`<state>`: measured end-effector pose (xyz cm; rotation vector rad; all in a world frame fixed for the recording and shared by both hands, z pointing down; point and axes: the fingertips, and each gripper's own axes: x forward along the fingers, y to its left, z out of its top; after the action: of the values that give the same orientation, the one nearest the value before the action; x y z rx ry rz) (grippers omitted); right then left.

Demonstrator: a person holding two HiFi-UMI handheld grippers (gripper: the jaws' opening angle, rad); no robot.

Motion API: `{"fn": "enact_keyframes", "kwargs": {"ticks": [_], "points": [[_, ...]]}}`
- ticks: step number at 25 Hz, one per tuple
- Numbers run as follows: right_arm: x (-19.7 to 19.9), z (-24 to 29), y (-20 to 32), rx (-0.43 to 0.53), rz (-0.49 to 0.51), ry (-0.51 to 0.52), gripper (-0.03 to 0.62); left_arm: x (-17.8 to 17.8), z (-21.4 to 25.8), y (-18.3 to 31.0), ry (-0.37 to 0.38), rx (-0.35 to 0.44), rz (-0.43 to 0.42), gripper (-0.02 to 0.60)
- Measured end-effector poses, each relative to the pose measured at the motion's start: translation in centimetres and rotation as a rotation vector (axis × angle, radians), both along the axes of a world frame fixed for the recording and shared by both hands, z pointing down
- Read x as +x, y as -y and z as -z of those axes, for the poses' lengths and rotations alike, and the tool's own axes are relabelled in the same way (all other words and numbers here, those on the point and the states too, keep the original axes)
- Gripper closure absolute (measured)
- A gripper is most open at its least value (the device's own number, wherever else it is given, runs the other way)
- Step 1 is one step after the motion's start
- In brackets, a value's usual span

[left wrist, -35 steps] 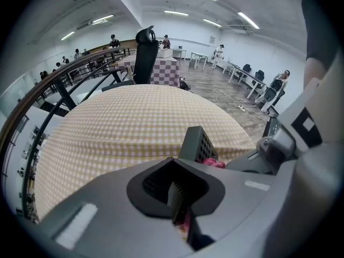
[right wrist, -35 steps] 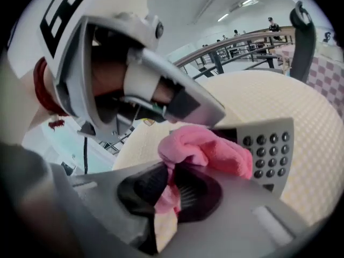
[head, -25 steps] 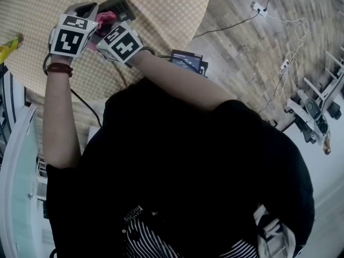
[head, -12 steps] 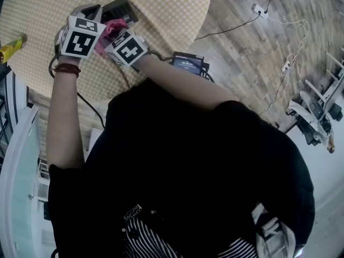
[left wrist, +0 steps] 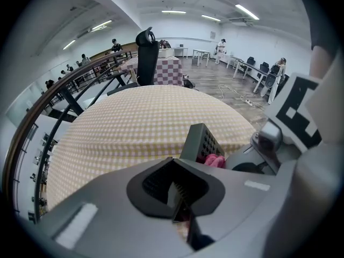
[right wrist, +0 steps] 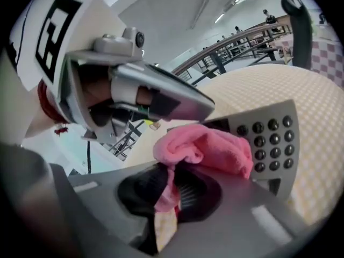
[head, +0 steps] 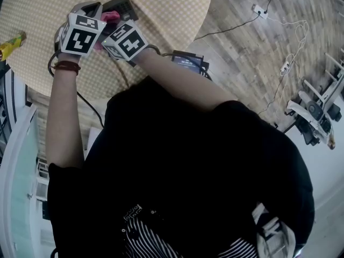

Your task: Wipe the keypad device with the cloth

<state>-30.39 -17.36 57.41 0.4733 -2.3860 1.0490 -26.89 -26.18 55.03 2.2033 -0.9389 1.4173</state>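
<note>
The grey keypad device (head: 122,5) (right wrist: 269,138) (left wrist: 201,138) is tilted up off the round checked table (head: 161,15), its dark round keys facing my right gripper. My left gripper (head: 92,7) (left wrist: 177,190) is shut, and the device's near edge is at its tips; the left gripper (right wrist: 161,98) also shows over the device's top left corner. My right gripper (head: 111,24) (right wrist: 172,192) is shut on the pink cloth (right wrist: 204,147) (head: 111,16) (left wrist: 214,160). The bunched cloth presses on the keypad face, left of the keys. The device's lower part is hidden.
A yellow object (head: 11,44) lies at the table's left edge. A dark box with a screen (head: 187,61) sits beside my right forearm. Cables and a power strip (head: 259,7) lie on the wood floor. A black chair (left wrist: 148,50) stands beyond the table.
Both grippers and the device have shifted a little up and to the right. The cloth has slid up across the keypad face and now shows less between the grippers.
</note>
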Motion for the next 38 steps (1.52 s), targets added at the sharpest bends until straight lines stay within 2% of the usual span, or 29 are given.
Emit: {"fn": "enact_keyframes", "kwargs": {"ticks": [6, 11, 14, 17, 19, 23, 25, 30, 34, 38], "points": [[2.0, -4.1, -2.7, -0.041, 0.027, -0.084, 0.551, 0.0, -0.1, 0.2, 0.008, 0.005, -0.012, 0.578], [1.8, -3.6, -2.5, -0.008, 0.031, -0.199, 0.551, 0.1, -0.3, 0.3, 0.007, 0.026, -0.001, 0.578], [0.2, 0.0, 0.0, 0.078, -0.023, -0.163, 0.551, 0.0, -0.3, 0.1, 0.007, 0.021, 0.011, 0.578], [-0.6, 1.9, 1.8, 0.143, -0.006, -0.106, 0.551, 0.2, -0.3, 0.5, -0.024, 0.010, 0.032, 0.578], [-0.5, 1.3, 1.5, 0.137, -0.004, -0.086, 0.551, 0.3, -0.1, 0.8, -0.008, 0.034, 0.015, 0.578], [0.2, -0.6, 0.1, 0.107, 0.000, -0.091, 0.551, -0.2, -0.5, 0.2, 0.015, 0.031, 0.021, 0.578], [0.6, -1.6, -0.6, 0.109, 0.024, -0.103, 0.551, -0.4, -0.7, 0.3, 0.021, 0.037, 0.023, 0.578], [2.1, -5.6, -2.4, 0.028, 0.032, -0.180, 0.551, -0.9, -1.2, 0.8, 0.052, 0.087, 0.041, 0.578], [2.9, -4.8, -4.3, 0.025, 0.070, -0.220, 0.551, -0.6, -0.2, -0.6, 0.062, 0.101, 0.069, 0.578], [3.6, -2.1, -5.4, 0.048, 0.093, -0.181, 0.551, -0.6, 0.5, -0.9, 0.023, 0.125, 0.134, 0.578]]}}
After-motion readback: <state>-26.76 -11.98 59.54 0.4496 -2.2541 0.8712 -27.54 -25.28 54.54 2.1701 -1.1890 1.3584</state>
